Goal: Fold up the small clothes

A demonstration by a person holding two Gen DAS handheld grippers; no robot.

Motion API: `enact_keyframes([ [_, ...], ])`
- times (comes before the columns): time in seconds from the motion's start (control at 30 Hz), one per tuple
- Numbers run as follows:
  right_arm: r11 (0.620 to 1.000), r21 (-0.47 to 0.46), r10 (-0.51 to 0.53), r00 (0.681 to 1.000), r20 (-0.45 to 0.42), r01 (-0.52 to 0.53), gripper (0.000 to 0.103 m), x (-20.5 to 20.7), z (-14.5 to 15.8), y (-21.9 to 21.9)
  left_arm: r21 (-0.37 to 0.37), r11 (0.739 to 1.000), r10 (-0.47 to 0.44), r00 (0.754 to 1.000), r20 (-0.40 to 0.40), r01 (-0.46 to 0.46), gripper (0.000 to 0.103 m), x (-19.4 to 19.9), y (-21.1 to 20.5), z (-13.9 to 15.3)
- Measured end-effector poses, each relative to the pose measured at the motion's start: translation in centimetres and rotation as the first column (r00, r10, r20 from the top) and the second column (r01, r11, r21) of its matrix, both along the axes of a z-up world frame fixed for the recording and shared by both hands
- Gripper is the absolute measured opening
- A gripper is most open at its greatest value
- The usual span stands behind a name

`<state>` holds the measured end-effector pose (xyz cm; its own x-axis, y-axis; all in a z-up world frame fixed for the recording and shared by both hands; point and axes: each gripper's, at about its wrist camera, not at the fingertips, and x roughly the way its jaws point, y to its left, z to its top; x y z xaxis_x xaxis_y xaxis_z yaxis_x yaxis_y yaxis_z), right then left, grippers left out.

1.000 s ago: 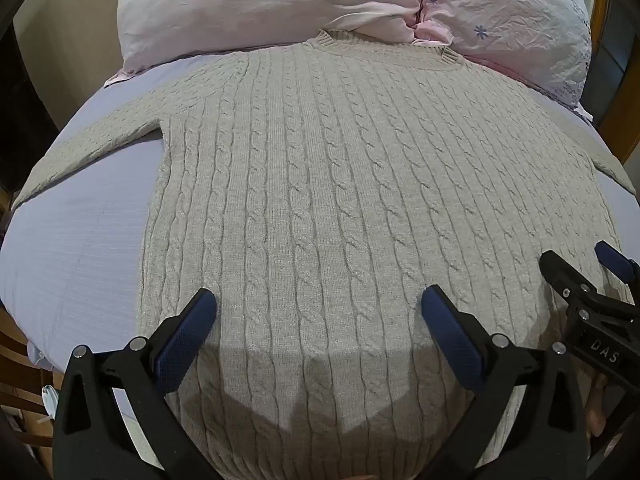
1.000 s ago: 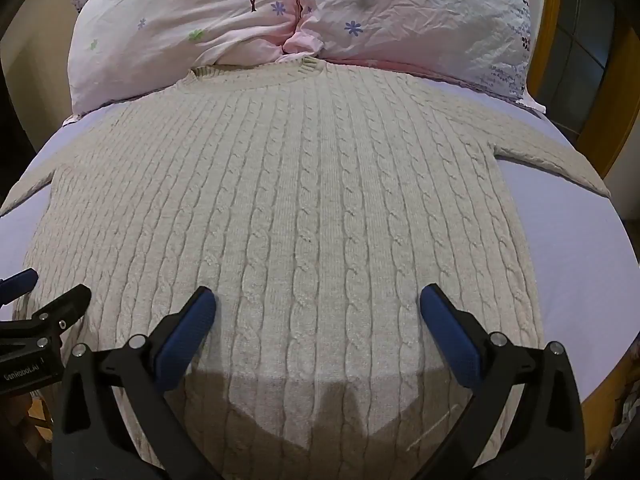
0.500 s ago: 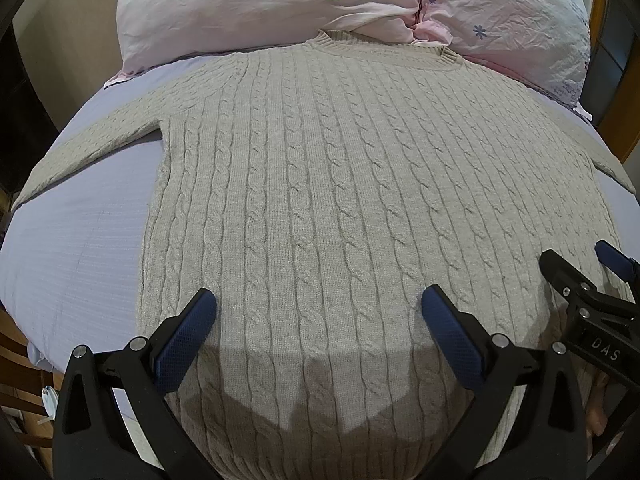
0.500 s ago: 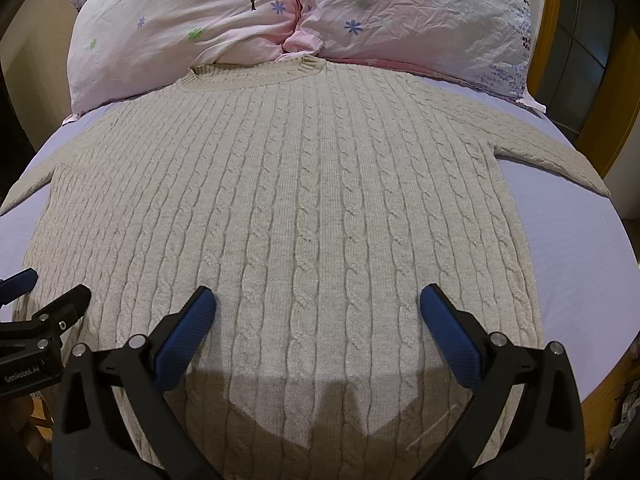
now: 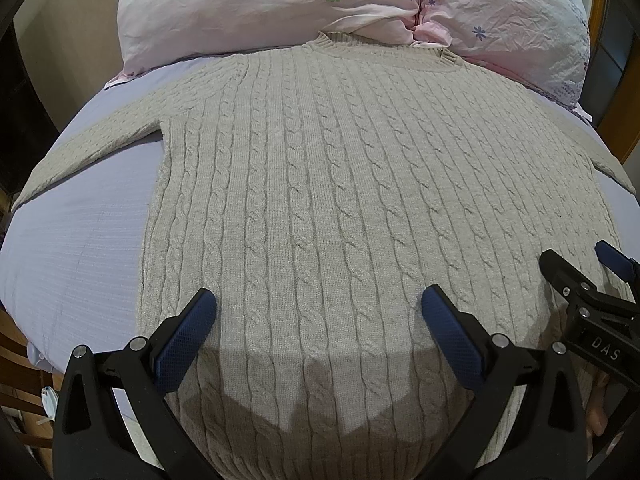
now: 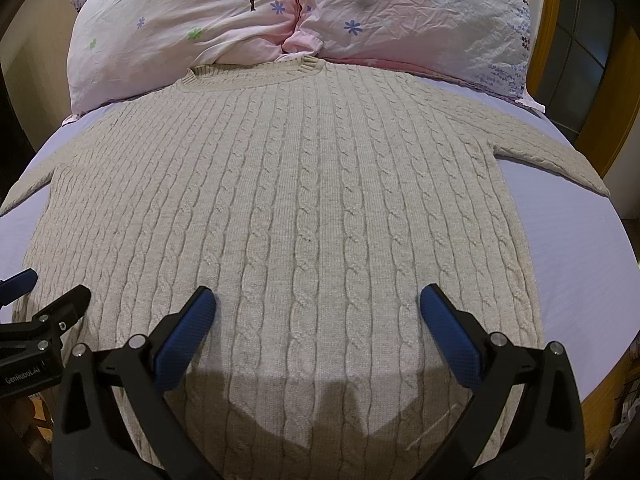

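A beige cable-knit sweater (image 5: pixel 320 208) lies flat on the bed, collar far, hem near, both sleeves spread sideways; it also shows in the right wrist view (image 6: pixel 296 216). My left gripper (image 5: pixel 318 312) is open and empty, hovering over the hem's left part. My right gripper (image 6: pixel 316 310) is open and empty over the hem's right part. Each gripper shows at the edge of the other's view: the right one (image 5: pixel 592 280) and the left one (image 6: pixel 36 296).
The lavender bed sheet (image 5: pixel 76 248) lies under the sweater. Two pink floral pillows (image 6: pixel 192 32) (image 6: pixel 420 20) lie at the head, touching the collar. A wooden bed frame (image 6: pixel 552 20) stands at the right. A wooden chair (image 5: pixel 16 384) stands low left.
Both grippers drifted very slightly; the collar sits a little lower in the right wrist view. Both stay open; the sweater has not moved.
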<state>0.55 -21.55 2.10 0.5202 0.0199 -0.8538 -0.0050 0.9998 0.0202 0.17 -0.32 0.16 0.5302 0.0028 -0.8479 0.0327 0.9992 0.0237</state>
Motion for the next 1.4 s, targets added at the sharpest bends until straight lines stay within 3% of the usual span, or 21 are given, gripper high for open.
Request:
enact_keyframes([
  [1.4,1.0,-0.002,0.004,1.0,-0.007,-0.004,0.101,-0.21,0.0,-0.31,0.003,1.0,-0.007,1.0,0.013,0.007,0.102,-0.32,0.54,0.07],
])
